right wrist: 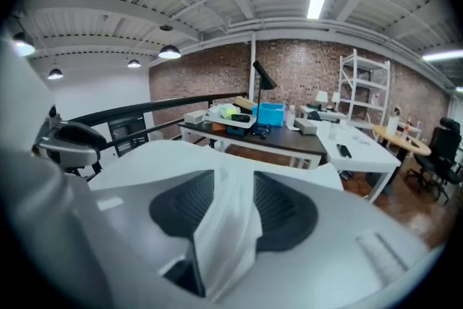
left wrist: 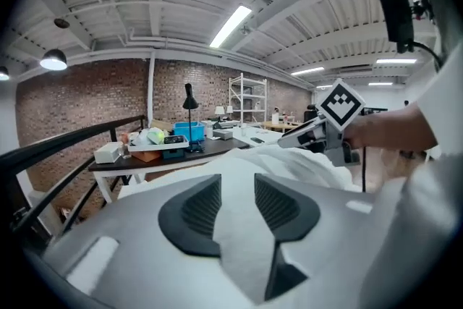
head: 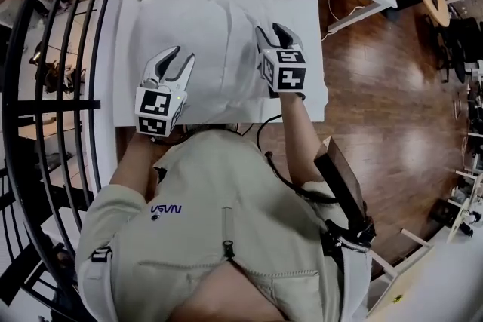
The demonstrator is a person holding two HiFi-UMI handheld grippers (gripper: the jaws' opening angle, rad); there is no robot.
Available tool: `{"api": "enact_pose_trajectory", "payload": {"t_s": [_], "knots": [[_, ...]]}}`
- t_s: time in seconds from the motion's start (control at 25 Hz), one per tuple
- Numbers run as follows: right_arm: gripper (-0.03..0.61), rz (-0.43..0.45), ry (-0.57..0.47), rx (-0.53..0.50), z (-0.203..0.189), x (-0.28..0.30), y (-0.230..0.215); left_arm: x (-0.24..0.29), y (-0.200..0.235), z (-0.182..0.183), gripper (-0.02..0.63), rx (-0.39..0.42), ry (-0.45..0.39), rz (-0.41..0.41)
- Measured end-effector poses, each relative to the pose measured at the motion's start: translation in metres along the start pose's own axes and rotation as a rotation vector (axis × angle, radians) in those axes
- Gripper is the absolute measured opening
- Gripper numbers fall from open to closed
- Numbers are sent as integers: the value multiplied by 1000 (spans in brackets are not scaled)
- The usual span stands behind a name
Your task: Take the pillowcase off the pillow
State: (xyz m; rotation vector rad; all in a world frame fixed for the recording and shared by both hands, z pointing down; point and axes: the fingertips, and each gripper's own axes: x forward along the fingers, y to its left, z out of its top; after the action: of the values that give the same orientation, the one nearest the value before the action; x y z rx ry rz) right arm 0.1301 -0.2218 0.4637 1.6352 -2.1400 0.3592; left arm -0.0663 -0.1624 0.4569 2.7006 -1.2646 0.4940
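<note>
Lying across the white table (head: 309,11) in the upper middle of the head view, the pillow (head: 189,34) sits inside its pillowcase (head: 226,83). The left gripper (head: 183,54), centre left, has its jaws apart, gripping nothing. The right gripper (head: 272,28) is parted too, a loose fold (right wrist: 224,228) standing between them. I'd worry that fold slips free on a pull, or a bite catches stuffing and drags the whole pillow. White on white hides the open end, and the person's shoulders (head: 226,162) cover the near edge.
</note>
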Motion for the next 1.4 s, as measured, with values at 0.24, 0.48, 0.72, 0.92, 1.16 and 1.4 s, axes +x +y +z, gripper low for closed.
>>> {"api": "enact_pose_trajectory", "payload": {"t_s": [0.24,0.48,0.72,0.92,1.16,1.4], "knots": [[170,-74,12,31,-42,-68,14,-22,-47,-37,184,-93,67,-100],[170,-109,86,70,-95,-110,38,-33,-51,-52,187,-60,97,-145],[170,-85,144,95,-139,-122,65,-44,-73,-67,206,13,136,-192],[170,-3,233,65,-183,-106,90,-35,-93,-94,243,81,212,-143],[170,-5,304,65,-222,-67,93,-2,-91,-144,302,260,321,-21],[12,-66,226,11,-199,-62,74,6,-73,-124,96,386,270,104]]}}
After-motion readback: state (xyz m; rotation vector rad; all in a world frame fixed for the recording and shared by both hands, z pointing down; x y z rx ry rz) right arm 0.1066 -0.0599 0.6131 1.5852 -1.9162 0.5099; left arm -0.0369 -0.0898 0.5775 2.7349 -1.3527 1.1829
